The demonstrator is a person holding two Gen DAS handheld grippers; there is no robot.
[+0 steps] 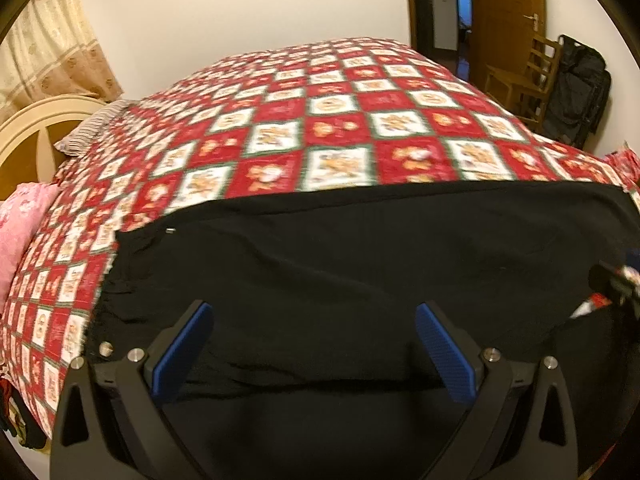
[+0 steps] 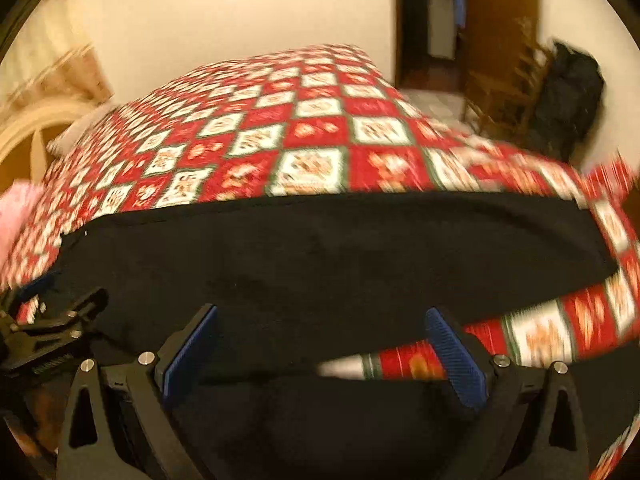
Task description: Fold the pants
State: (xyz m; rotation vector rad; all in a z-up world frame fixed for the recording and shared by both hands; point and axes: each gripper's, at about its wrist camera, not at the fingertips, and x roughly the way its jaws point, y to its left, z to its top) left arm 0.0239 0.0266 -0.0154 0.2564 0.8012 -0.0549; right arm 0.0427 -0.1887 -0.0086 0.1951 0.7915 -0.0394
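Two grippers, left [image 1: 314,346] and right [image 2: 322,350], hover with jaws spread and empty over black pants [image 1: 360,272] stretched left-to-right across the frame's lower half (near edge between both jaws) on a bed [image 1: 340,120].

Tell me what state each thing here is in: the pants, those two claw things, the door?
Pants: spread flat across the bed, lying lengthwise, a bit wrinkled.
Left gripper: open, over the pants' near edge, holding nothing.
Right gripper: open, over the near edge, holding nothing.
Bedspread: laid smooth over the bed.
Door: open.
Chair: upright beside the door.
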